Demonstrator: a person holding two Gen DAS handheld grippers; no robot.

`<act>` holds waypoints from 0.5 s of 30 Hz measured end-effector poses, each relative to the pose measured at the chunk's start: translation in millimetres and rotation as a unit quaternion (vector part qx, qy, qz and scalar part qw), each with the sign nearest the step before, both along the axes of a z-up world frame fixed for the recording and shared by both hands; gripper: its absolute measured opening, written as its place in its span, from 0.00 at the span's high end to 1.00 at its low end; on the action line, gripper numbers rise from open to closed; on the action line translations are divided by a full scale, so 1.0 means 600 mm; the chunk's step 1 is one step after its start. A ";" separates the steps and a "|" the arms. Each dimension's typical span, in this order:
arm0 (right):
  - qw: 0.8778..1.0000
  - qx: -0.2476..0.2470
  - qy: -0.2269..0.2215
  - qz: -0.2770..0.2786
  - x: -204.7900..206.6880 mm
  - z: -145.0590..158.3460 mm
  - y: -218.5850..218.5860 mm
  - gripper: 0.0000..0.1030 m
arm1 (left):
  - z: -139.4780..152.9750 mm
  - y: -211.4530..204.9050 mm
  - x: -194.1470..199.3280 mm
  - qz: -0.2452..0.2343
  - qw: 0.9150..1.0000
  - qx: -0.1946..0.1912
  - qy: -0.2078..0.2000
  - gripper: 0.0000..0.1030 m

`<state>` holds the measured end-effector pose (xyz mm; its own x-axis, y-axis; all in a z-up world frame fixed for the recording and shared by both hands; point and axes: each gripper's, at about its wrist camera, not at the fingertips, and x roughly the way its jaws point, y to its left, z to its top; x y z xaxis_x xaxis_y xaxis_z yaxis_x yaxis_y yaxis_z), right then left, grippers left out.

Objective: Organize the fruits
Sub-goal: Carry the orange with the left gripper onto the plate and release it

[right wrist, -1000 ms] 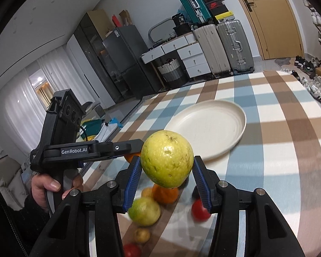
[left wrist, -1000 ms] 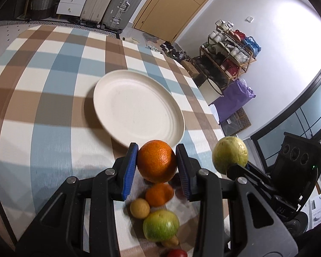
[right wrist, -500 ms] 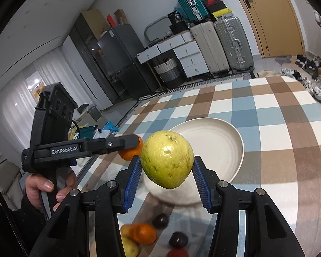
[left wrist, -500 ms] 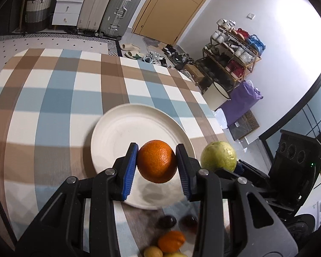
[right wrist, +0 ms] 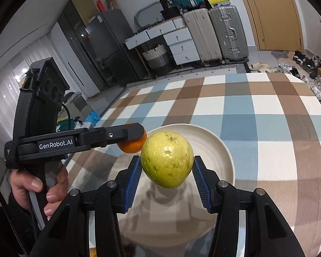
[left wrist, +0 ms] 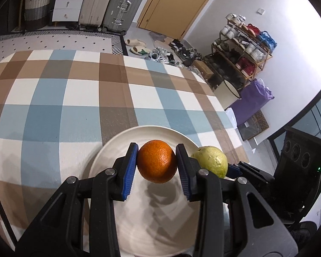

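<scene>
My left gripper [left wrist: 156,162] is shut on an orange [left wrist: 156,161] and holds it in the air above a cream plate [left wrist: 109,150]. My right gripper [right wrist: 167,167] is shut on a yellow-green guava [right wrist: 167,159] and holds it above the same plate [right wrist: 214,141]. The guava [left wrist: 211,163] shows just right of the orange in the left wrist view. The left gripper with the orange [right wrist: 131,146] shows at the left in the right wrist view. The plate has nothing lying on it. The other loose fruits are out of view.
The plate sits on a table with a blue, brown and white checked cloth [left wrist: 60,107]. The table's far edge [left wrist: 75,52] drops to a floor with suitcases [left wrist: 126,2], drawers and a shoe rack [left wrist: 244,49]. The person's hand [right wrist: 40,184] grips the left handle.
Both grippers have moved forward with their fruit, from over the loose fruits to above the plate. The loose fruits have slipped out of view below.
</scene>
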<state>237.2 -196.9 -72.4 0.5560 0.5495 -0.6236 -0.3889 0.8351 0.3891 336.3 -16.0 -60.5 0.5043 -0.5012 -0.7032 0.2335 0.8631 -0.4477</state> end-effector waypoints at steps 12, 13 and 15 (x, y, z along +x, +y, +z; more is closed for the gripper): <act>0.999 -0.034 0.027 -0.003 0.053 -0.034 0.020 0.52 | -0.060 -0.026 0.053 -0.002 0.999 0.003 0.036 0.68; 0.999 -0.031 0.028 -0.004 0.054 -0.034 0.019 0.51 | -0.061 -0.028 0.056 -0.004 0.999 0.003 0.037 0.68; 0.999 -0.018 0.035 -0.013 0.056 -0.036 0.015 0.50 | -0.056 -0.033 0.056 -0.008 1.000 0.009 0.028 0.67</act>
<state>270.5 -188.2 -93.7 0.5232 0.5119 -0.6813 -0.3403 0.8585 0.3837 370.2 -35.9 -94.4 0.4554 -0.4960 -0.7393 0.2227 0.8675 -0.4448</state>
